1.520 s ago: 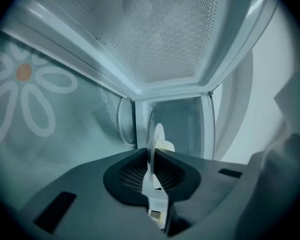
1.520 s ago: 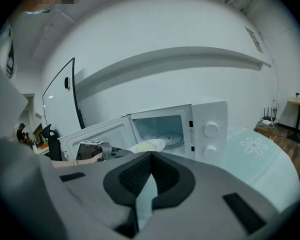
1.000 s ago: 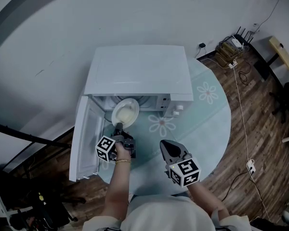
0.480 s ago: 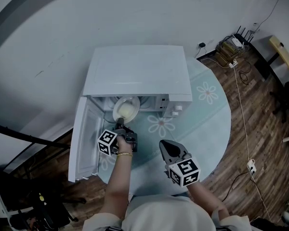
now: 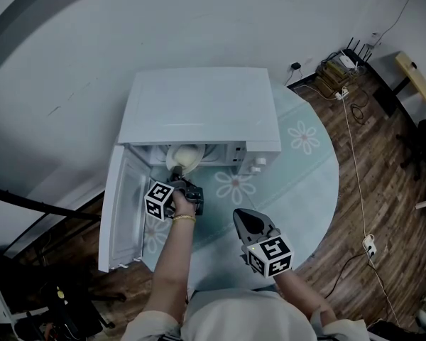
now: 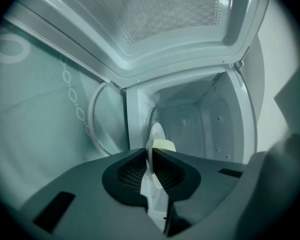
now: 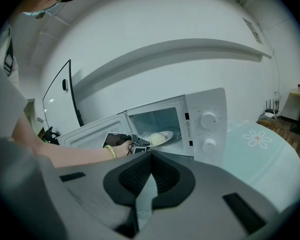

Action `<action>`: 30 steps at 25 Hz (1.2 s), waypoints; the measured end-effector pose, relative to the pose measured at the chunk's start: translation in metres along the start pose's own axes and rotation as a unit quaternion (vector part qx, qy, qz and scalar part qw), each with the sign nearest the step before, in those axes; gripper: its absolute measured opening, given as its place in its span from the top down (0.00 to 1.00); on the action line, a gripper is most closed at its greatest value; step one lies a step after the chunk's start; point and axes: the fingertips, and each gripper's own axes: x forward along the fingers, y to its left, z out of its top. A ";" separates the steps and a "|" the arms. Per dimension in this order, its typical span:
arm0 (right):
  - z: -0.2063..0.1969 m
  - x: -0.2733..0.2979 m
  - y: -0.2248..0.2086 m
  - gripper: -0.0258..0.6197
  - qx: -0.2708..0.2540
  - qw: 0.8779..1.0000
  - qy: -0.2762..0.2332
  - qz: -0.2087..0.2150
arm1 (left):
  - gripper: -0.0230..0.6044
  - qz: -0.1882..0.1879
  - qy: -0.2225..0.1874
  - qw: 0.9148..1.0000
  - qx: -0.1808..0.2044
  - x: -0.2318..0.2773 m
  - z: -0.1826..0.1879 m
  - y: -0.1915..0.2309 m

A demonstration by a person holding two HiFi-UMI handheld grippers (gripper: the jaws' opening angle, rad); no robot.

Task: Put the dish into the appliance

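We are recording 1 round table (image 5: pixel 319 190) in a pale cloth with flower prints, carrying 1 white microwave (image 5: pixel 199 105) whose door (image 5: pixel 121 212) is standing swung wide to the left. 2 hand-held grippers are sitting in front of it. The left gripper (image 6: pixel 151 160) is pointing into the doorway, its jaws pinching narrowly on the rim of 1 dish (image 5: pixel 184 156). The dish is sitting partly inside the cavity, and we are unable to say whether it is resting on anything there. The right gripper (image 7: pixel 149 160) is hovering above the table, apart from the microwave, jaws closed together on nothing. 1 pale lump of food (image 7: pixel 156 138) is lying on the dish.
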 end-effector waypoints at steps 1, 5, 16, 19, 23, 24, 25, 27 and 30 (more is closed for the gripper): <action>0.000 0.001 0.000 0.95 0.001 1.000 0.000 0.000 | 0.91 0.001 0.001 1.000 0.002 0.003 0.000 -0.001; 0.003 0.002 -0.001 0.95 0.004 1.000 -0.002 -0.001 | 0.91 0.005 0.004 1.000 0.012 0.011 -0.002 -0.007; 0.004 0.007 0.001 0.95 0.008 1.000 -0.006 -0.004 | 0.91 0.031 0.013 0.998 0.045 0.026 -0.006 -0.013; 0.006 0.008 0.002 0.95 0.008 1.000 -0.008 -0.005 | 0.91 0.037 0.012 0.998 0.050 0.027 -0.005 -0.013; 0.008 0.006 0.006 0.95 0.007 1.000 -0.010 -0.007 | 0.87 0.018 0.020 0.998 0.056 0.025 -0.005 -0.018; 0.007 0.006 0.007 0.95 0.007 1.000 -0.010 -0.007 | 0.83 0.014 0.024 0.998 0.061 0.025 -0.005 -0.019; 0.007 0.005 0.008 0.95 0.006 1.000 -0.011 -0.008 | 0.77 0.012 0.028 0.997 0.068 0.024 -0.005 -0.020; 0.007 0.004 0.011 0.95 0.006 1.000 -0.011 -0.008 | 0.65 0.010 0.037 0.996 0.077 0.022 -0.007 -0.020; 0.005 0.001 0.016 0.95 0.003 1.000 -0.012 -0.009 | 0.61 0.004 0.046 0.995 0.084 0.014 -0.009 -0.021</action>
